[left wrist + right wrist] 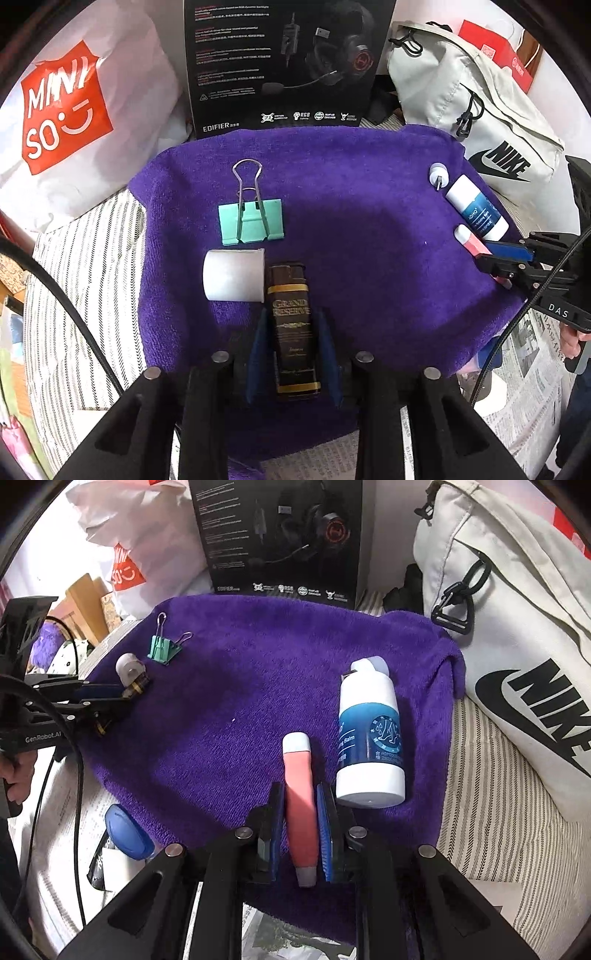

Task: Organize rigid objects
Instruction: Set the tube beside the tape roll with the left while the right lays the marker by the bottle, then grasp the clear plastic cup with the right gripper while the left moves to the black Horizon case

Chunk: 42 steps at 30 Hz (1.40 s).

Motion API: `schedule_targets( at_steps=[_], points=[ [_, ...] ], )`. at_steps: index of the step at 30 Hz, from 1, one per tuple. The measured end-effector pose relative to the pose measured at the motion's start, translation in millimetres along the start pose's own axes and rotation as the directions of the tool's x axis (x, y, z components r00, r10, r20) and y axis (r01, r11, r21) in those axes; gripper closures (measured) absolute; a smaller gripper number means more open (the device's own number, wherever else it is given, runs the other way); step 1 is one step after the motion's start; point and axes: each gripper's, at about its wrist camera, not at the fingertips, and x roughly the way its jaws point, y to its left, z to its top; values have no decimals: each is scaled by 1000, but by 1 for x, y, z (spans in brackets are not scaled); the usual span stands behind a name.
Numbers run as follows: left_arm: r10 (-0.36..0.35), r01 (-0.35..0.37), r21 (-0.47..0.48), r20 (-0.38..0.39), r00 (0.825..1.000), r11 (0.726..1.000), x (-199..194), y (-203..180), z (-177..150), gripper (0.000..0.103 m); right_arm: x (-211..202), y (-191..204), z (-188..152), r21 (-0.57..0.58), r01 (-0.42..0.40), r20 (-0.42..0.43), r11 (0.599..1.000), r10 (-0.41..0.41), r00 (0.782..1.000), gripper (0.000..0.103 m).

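Note:
On a purple towel (369, 240) my left gripper (293, 332) is shut on a dark brown lighter (293, 328) labelled Grand Reserve, lying beside a white cap (234, 275) and below a green binder clip (253, 221). My right gripper (301, 812) is shut on a pink tube with a white cap (299, 786), lying on the towel (229, 701) next to a white and blue balm bottle (369, 734). A small white plug (439, 173) lies behind the bottle (476, 210). The right gripper also shows at the right edge of the left wrist view (495, 254).
A black Edifier headphone box (284, 62) stands behind the towel. A Miniso bag (70, 122) lies at the left, a grey Nike bag (480, 122) at the right. A blue object (127, 830) lies off the towel's front left edge. Striped cloth and newspaper surround the towel.

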Motion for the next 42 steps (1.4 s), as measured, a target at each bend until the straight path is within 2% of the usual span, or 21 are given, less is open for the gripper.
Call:
schedule_targets(
  at_steps=[1,3,5,8,10,12,17,24,29,37,42],
  points=[
    [-3,3,1,1,1000,1000,0,-2,0,69,-1,-1,-1,9,-8,-3,1000,8,1000,83],
    [-9,9,9,-4,1000,1000,1,-7,-1,57,-5,-3,-3,27,-22,-6,999,22,1000,80],
    [1,-1,25,-10,1000,1000,1,-13,-2,50,-12,-4,-6,36,-22,2,999,22,1000,80],
    [43,-43,13,-15,999,999,-1,-16,-5,50,-28,-3,-11,46,-24,24,999,23,999,79],
    [42,-42,-2,-12,999,999,-9,-17,-8,50,-41,-1,-16,49,-30,50,998,28,998,78],
    [55,-55,4,9,998,998,-21,-22,-13,50,-56,5,-23,42,-41,77,998,38,996,74],
    [67,-67,3,60,996,998,-55,-30,-32,50,-73,25,-42,11,-74,100,997,72,992,74],
    [38,-35,-38,75,996,999,-78,-29,-67,50,-49,51,-57,-65,-90,36,994,93,995,74],
    [26,-22,-63,64,998,998,-80,-24,-87,50,-30,53,-51,-82,-79,22,993,81,996,74],
    [22,-19,-76,37,999,997,-69,-22,-97,50,-15,71,-46,-180,-72,11,981,76,997,72],
    [9,-7,-76,34,999,997,-66,-25,-100,50,-20,70,-48,-171,-88,7,981,91,996,74]
  ],
)
